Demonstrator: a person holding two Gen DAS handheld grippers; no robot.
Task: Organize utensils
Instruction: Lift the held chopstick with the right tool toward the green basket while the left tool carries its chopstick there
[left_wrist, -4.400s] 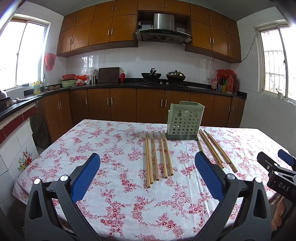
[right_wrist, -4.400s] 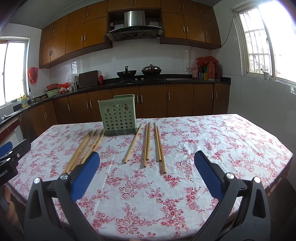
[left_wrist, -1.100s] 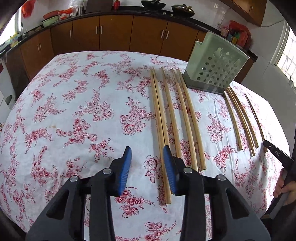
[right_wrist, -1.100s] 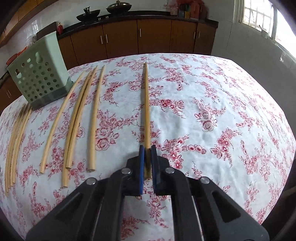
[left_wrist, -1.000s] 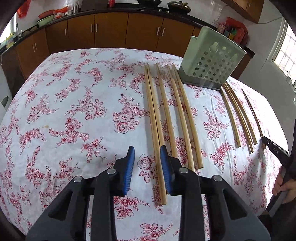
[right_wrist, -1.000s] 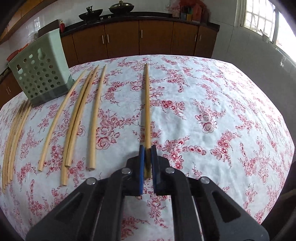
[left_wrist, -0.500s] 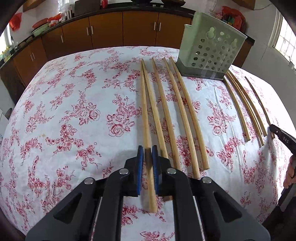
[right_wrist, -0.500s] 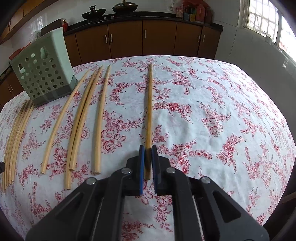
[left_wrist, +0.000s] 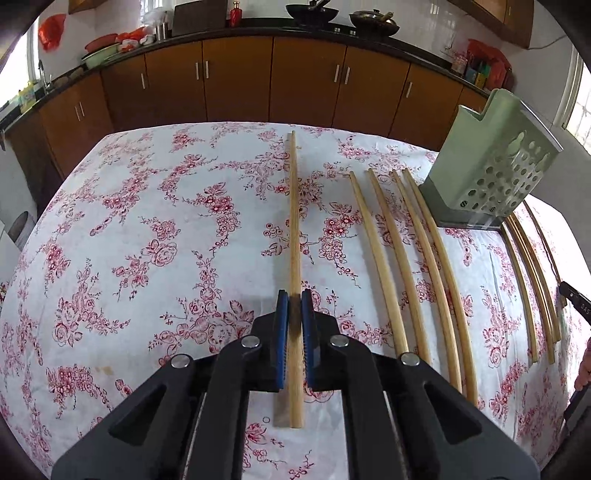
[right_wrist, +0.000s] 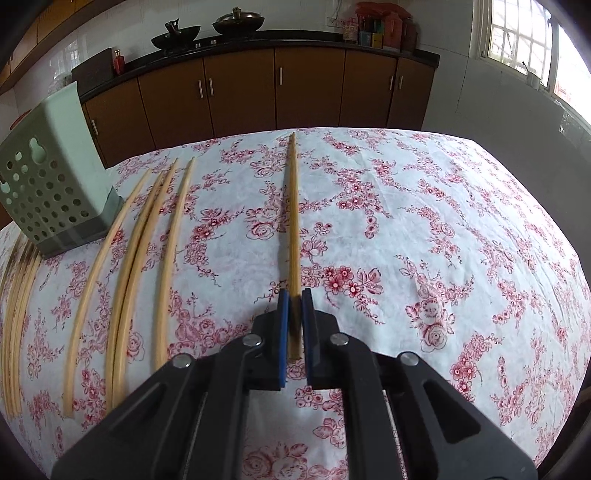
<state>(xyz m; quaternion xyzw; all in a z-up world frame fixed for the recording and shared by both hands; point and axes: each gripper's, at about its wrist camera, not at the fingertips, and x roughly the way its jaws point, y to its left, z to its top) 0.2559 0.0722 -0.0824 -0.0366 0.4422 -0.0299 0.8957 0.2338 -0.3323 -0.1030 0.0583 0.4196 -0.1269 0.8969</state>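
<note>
Left gripper (left_wrist: 295, 295): blue pads (left_wrist: 282, 332) pressed on either side of one bamboo chopstick (left_wrist: 294, 229), gripped near its thick end. The stick runs straight toward 12 o'clock from the jaws, its butt poking out behind them toward 6 o'clock above the cloth.

Right gripper (right_wrist: 294, 293): blue pads (right_wrist: 283, 332) likewise clamped on a single chopstick (right_wrist: 292, 221), held near its butt, tip pointing to 12 o'clock.

Loose chopsticks, left wrist view: four (left_wrist: 406, 266) lying side by side on the cloth at about 2 o'clock of the held stick, near it but apart. A further bunch (left_wrist: 532, 280) lies at 3 o'clock, close to the table edge.

Loose chopsticks, right wrist view: four (right_wrist: 147, 258) lying at 9 to 10 o'clock of the held stick, two of them touching along their length. A further bundle (right_wrist: 16, 317) sits at the far 9 o'clock edge.

Utensil holder (left_wrist: 491, 173): pale green, perforated, standing upright on a grey base; at 2 o'clock in the left wrist view, 10 o'clock (right_wrist: 48, 192) in the right wrist view, between the two loose groups.

Tablecloth (left_wrist: 147, 240): white with red floral print, covering the table.

Beyond, at 12 o'clock: brown cabinets (left_wrist: 236, 77) under a dark counter bearing a wok (right_wrist: 175, 37).
</note>
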